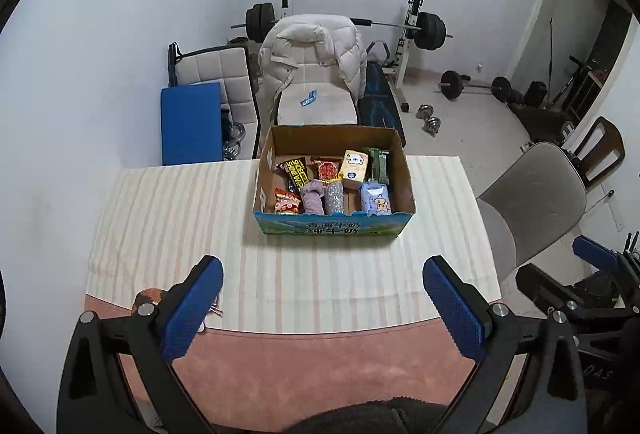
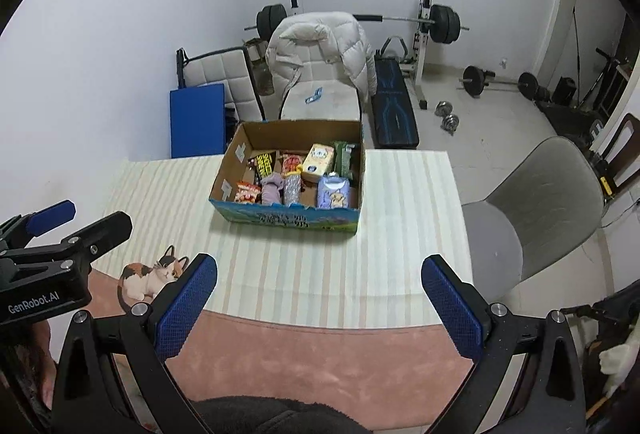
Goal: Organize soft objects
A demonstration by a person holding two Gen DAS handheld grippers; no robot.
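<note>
In the left wrist view, the left gripper (image 1: 322,308) hangs above the near edge of the table with its blue-padded fingers (image 1: 454,308) spread wide and nothing between them. Ahead, on the cream striped tablecloth (image 1: 168,234), stands an open brown cardboard box with a blue printed front (image 1: 334,228). Inside it lie snack packets, a rolled lilac sock (image 1: 313,198), a grey patterned roll (image 1: 333,197) and a pale blue pack with a cartoon print (image 1: 375,198). Part of a calico cat soft toy (image 1: 149,297) shows just behind the left finger. The right gripper's tips appear at the right edge.

In the right wrist view, the right gripper (image 2: 320,306) is likewise wide apart and empty, over the pink tabletop (image 2: 320,354). The cat toy (image 2: 150,276) lies at the tablecloth's near left corner, well apart from the box (image 2: 288,220). A grey padded chair (image 2: 536,218) stands to the right.
</note>
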